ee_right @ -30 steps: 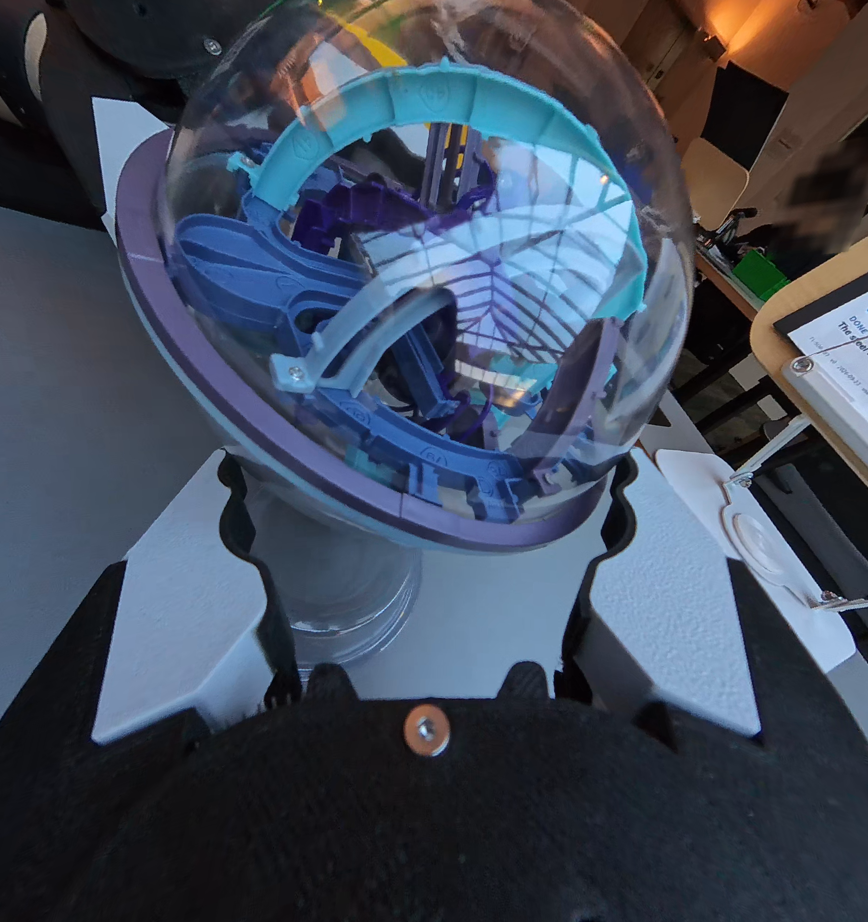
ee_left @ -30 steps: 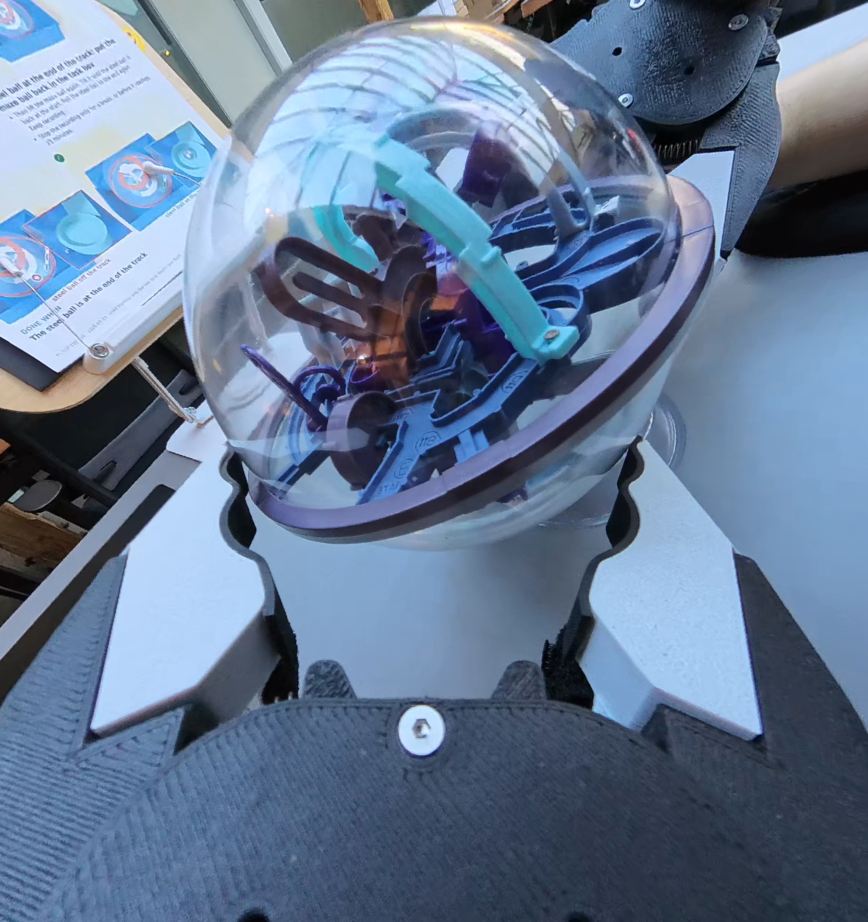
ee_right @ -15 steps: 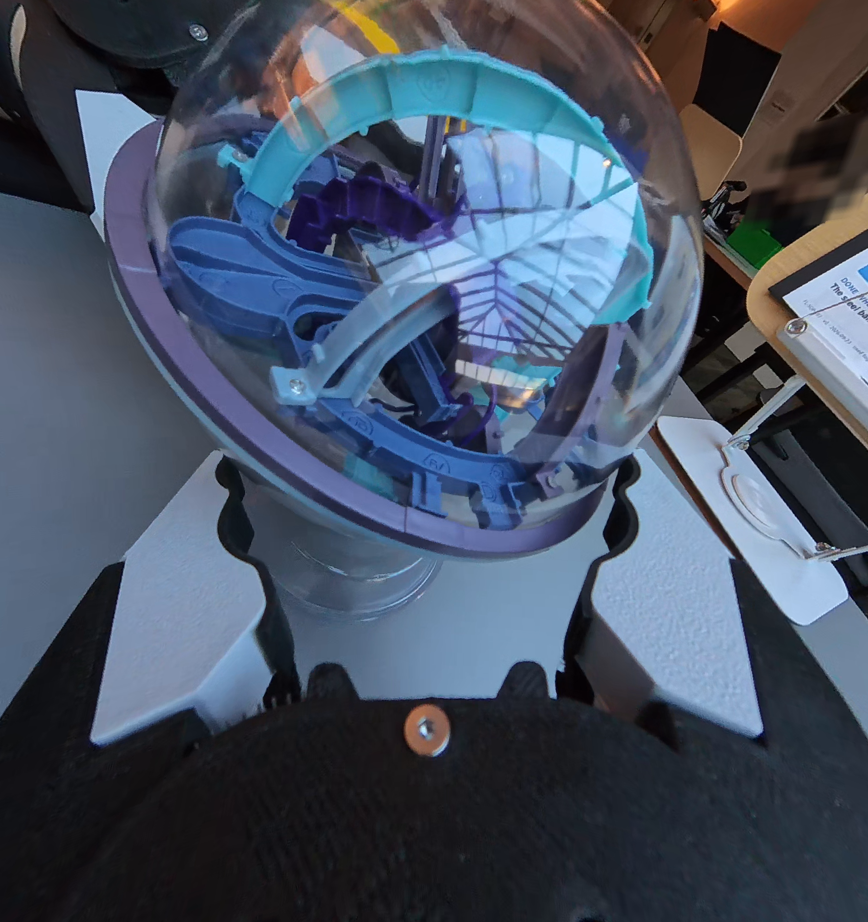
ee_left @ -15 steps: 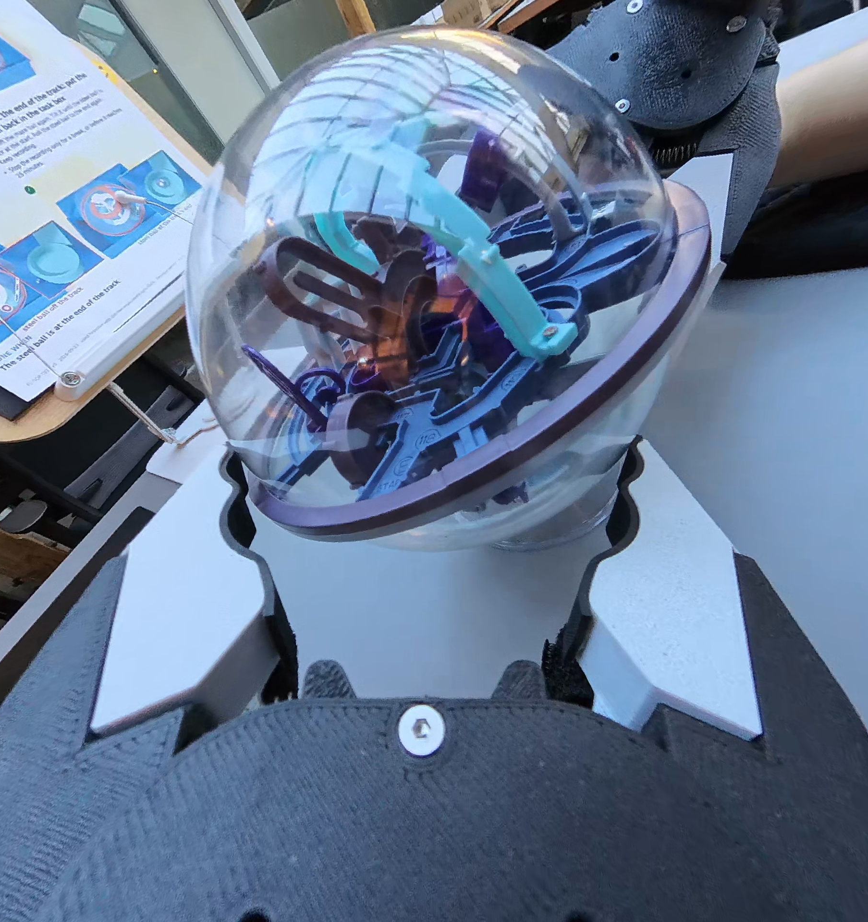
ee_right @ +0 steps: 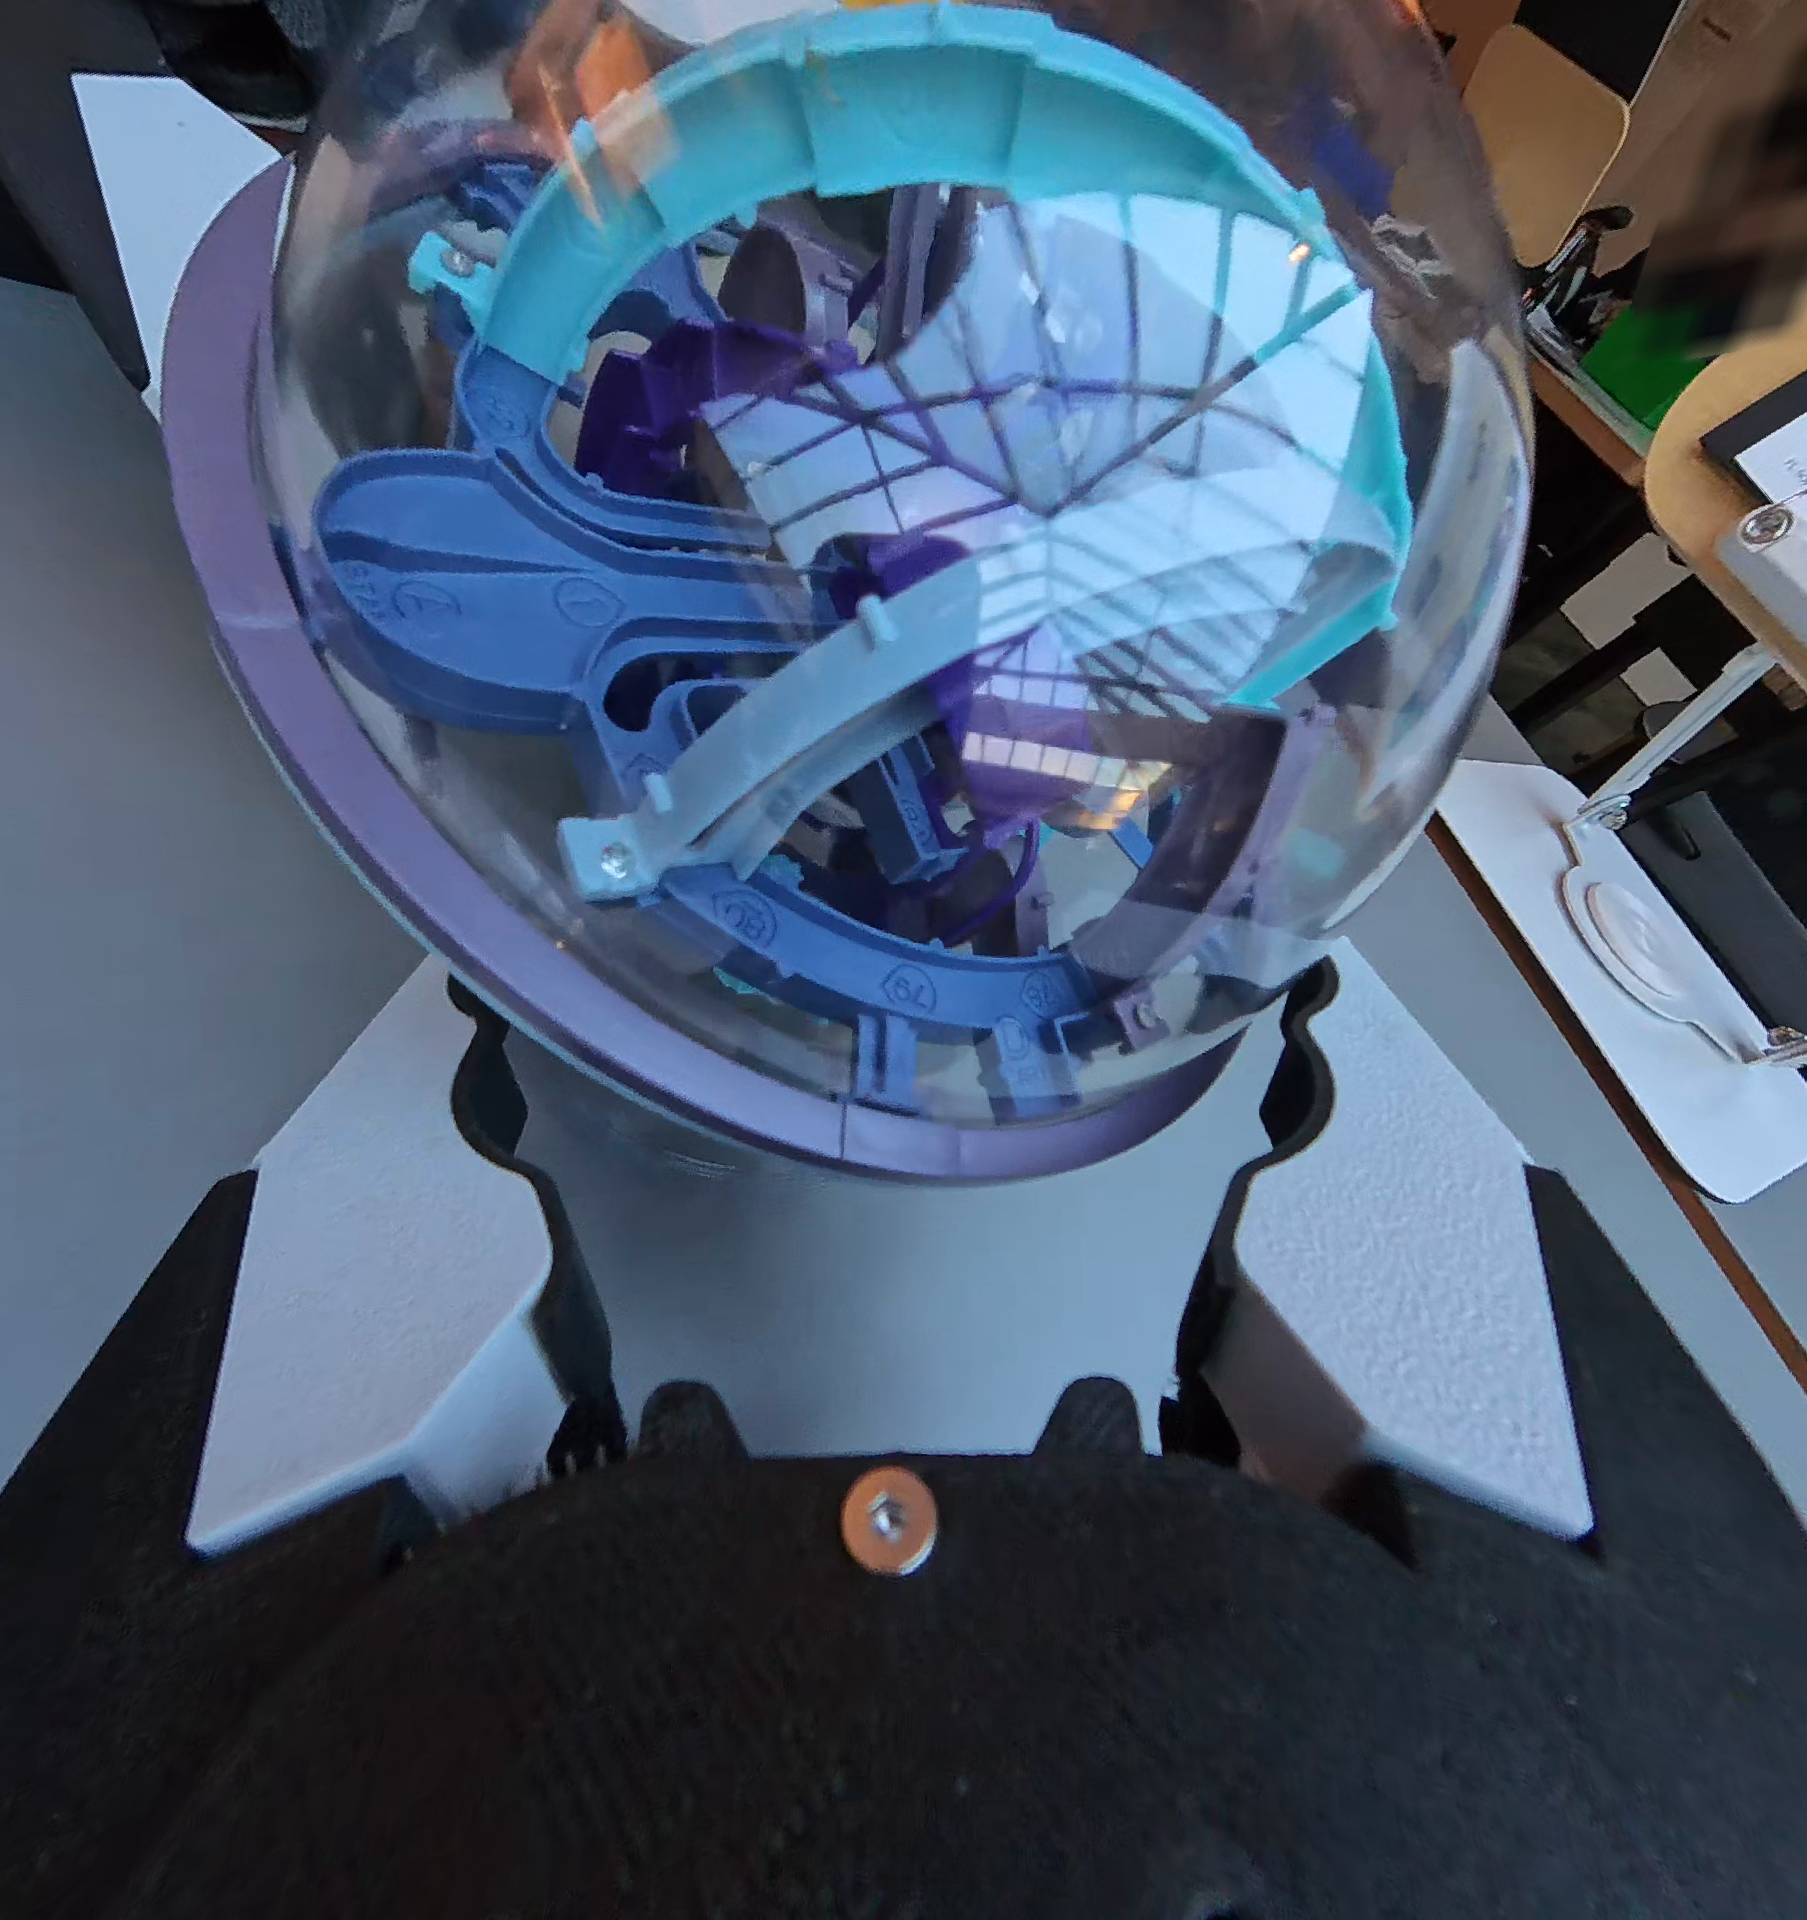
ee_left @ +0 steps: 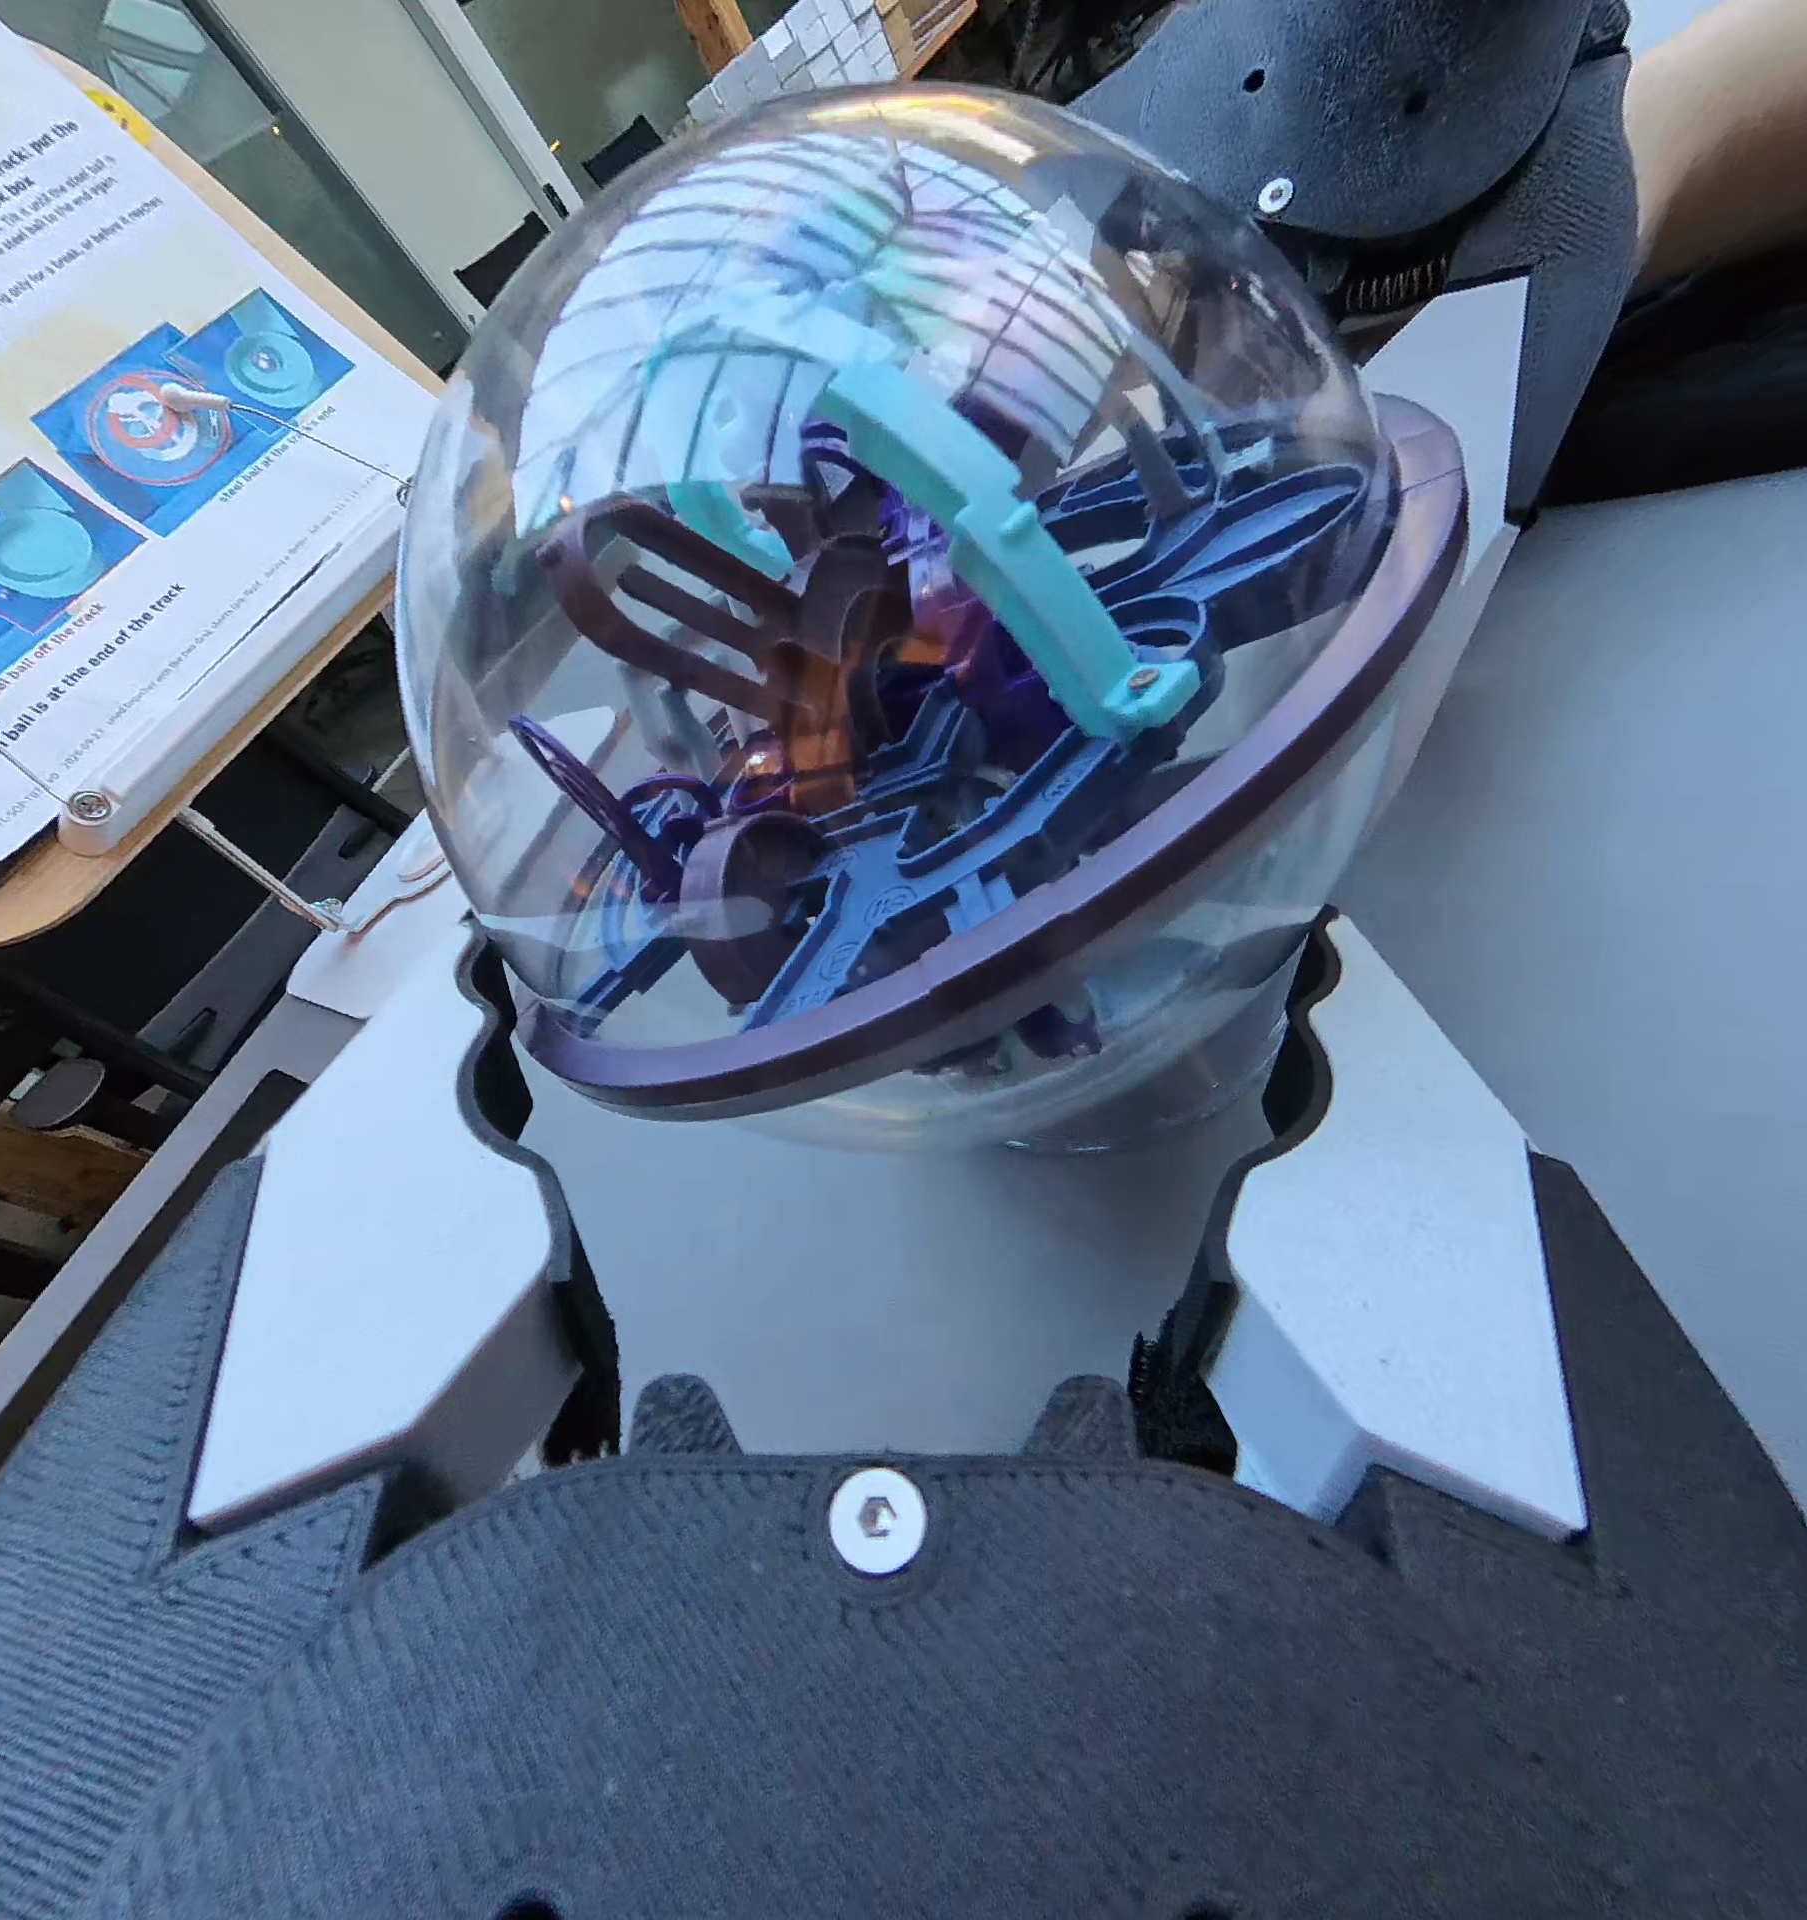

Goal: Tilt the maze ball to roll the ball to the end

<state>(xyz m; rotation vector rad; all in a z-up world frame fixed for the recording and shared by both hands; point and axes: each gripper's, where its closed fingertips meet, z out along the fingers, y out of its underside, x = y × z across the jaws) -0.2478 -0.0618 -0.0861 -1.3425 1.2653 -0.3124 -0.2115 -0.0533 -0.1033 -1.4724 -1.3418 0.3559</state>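
The maze ball (ee_left: 878,623) is a clear sphere with a purple rim and blue, teal and purple tracks inside. It is tilted, with its rim low toward the table edge. My left gripper (ee_left: 894,997) is shut on its lower half, a white finger on each side. My right gripper (ee_right: 888,1029) is shut on it from the opposite side, and its black body shows in the left wrist view (ee_left: 1398,135). The maze ball (ee_right: 878,571) fills the right wrist view. A clear stand (ee_left: 1221,1049) shows dimly under it. I cannot pick out the small steel ball.
The grey table (ee_left: 1657,935) lies below. An instruction sheet on a wooden board (ee_left: 99,468) stands past the table edge, also in the right wrist view (ee_right: 1792,499). A white plate with a metal clip (ee_right: 1657,956) lies at the edge. A person's forearm (ee_left: 1751,156) is behind the right gripper.
Both grippers have turned with the ball, which fills more of the right wrist view and now hides the clear stand there. The board has slid left in the left wrist view.
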